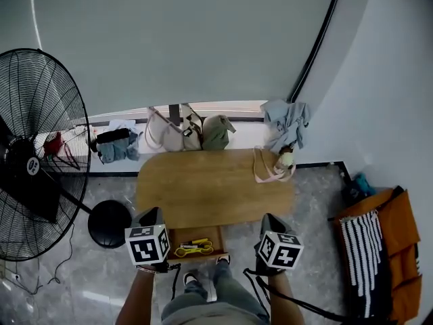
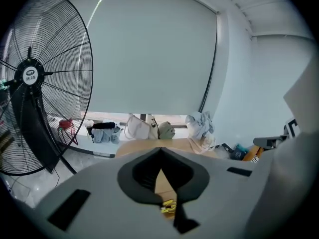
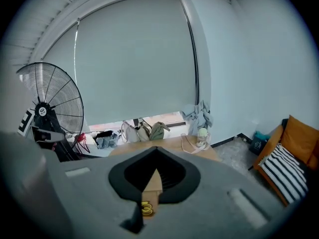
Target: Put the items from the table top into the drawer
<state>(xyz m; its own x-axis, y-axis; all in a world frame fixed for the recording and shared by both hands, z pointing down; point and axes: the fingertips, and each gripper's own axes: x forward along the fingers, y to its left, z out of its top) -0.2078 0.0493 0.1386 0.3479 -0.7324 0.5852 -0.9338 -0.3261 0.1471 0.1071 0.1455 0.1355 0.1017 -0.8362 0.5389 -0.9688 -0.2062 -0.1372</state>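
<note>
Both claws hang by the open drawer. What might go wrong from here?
1. The bottle with its looped strap stands by the table's far right edge; snagging the strap may topple it or drag it off.
2. The left claw and right claw are shut; reaching without opening would just knock it.
3. The drawer stands open with scissors inside; a dropped item may land on them.

Open wooden drawer (image 1: 181, 234) holds yellow items (image 1: 194, 250).
</note>
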